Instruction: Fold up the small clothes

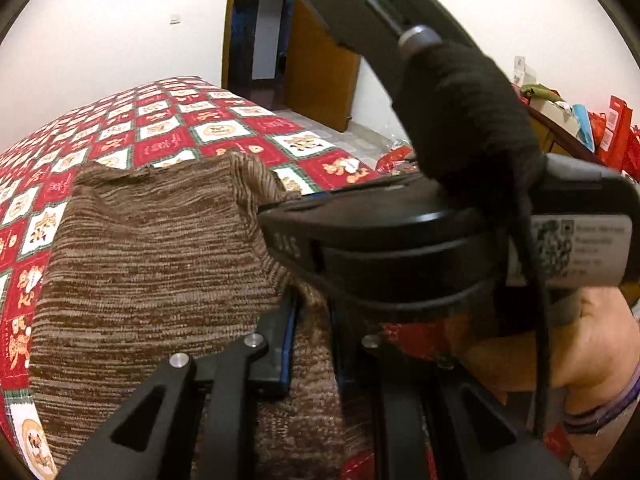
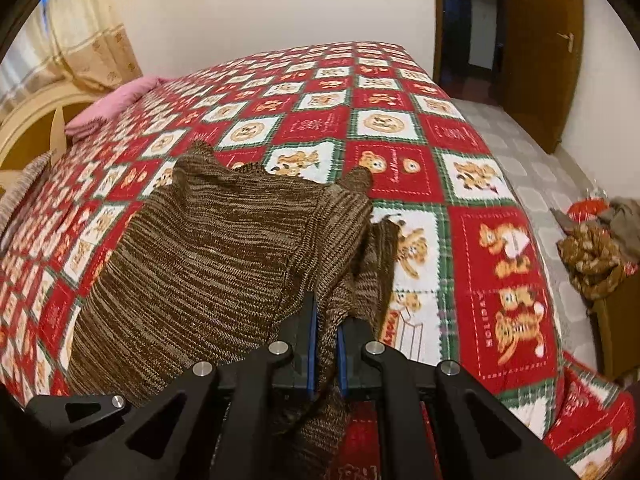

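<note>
A brown striped knit garment (image 2: 208,256) lies spread on the red, white and green patchwork bedspread (image 2: 500,240). My right gripper (image 2: 326,344) is shut on a bunched fold at the garment's near right edge, with the cloth pinched between its blue pads. In the left wrist view the same knit garment (image 1: 152,264) fills the left half, and my left gripper (image 1: 312,320) is shut on a strip of it that runs between the fingers. The body of the other gripper (image 1: 440,236), held by a hand (image 1: 592,344), crosses just above and hides the left fingertips.
A pink folded cloth (image 2: 108,108) and a headboard (image 2: 28,128) are at the bed's far left. A pile of clothes (image 2: 596,256) sits off the bed at right. An open wooden door (image 2: 540,52) stands beyond the bed. Red boxes (image 1: 616,132) crowd a table.
</note>
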{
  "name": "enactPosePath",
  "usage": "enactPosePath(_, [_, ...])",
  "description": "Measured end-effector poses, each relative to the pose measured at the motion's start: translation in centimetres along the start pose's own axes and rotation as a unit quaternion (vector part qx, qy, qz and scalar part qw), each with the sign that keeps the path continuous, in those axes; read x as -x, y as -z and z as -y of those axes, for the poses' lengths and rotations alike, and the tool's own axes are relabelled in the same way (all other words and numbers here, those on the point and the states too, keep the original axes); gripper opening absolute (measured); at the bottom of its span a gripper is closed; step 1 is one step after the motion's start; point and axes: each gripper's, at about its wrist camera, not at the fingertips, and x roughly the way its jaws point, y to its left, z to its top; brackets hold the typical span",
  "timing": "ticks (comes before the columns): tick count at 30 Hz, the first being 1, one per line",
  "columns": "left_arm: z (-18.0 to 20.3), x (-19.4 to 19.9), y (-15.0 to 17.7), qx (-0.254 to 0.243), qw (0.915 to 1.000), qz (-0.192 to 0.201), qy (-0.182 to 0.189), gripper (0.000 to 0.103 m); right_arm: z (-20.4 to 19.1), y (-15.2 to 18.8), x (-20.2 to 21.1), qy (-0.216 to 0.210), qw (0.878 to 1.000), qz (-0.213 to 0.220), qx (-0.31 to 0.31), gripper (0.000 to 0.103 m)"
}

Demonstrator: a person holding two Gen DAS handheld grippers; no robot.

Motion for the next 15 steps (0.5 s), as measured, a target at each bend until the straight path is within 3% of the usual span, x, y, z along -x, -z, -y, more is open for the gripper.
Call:
enactPosePath(5, [-0.6,2.2,0.7,0.000,0.9996,-0.002,0.028,0.024,0.1,0.3,-0.7,0.024,1.000,-0.006,0.002,0.008])
enactPosePath(6, [-1.1,3.3,1.0,0.001,0.9991,-0.006,0.042,0.033,0.3,0.3,-0.7,0.028,1.000,-0.003,-0.003,0.008])
enactPosePath(7, [-1.7,4.5,1.4,0.002,0.9984,-0.011,0.055,0.051,0.6,0.3,-0.5,0.019,1.000,0.000,-0.012,0.008])
enactPosePath(9, [-3.0,7.0,2.2,0.007,0.9980,0.000,0.063,0.077,1.4,0.4,0.5,-0.005,0.999,0.011,-0.040,0.010])
enactPosePath(11, [-4.9,10.2,3.5,0.014,0.9974,0.035,0.061,0.080,2.0,0.8,2.2,0.003,0.997,0.023,-0.067,0.032])
enactPosePath(13, [-7.1,11.9,4.5,0.033,0.9966,0.048,0.058,0.084,2.4,1.8,4.9,0.016,0.995,0.047,-0.087,0.045])
enactPosePath(15, [-9.4,13.0,5.6,0.068,0.9952,0.061,0.033,0.085,2.8,3.4,7.8,-0.005,0.991,0.071,-0.116,0.052])
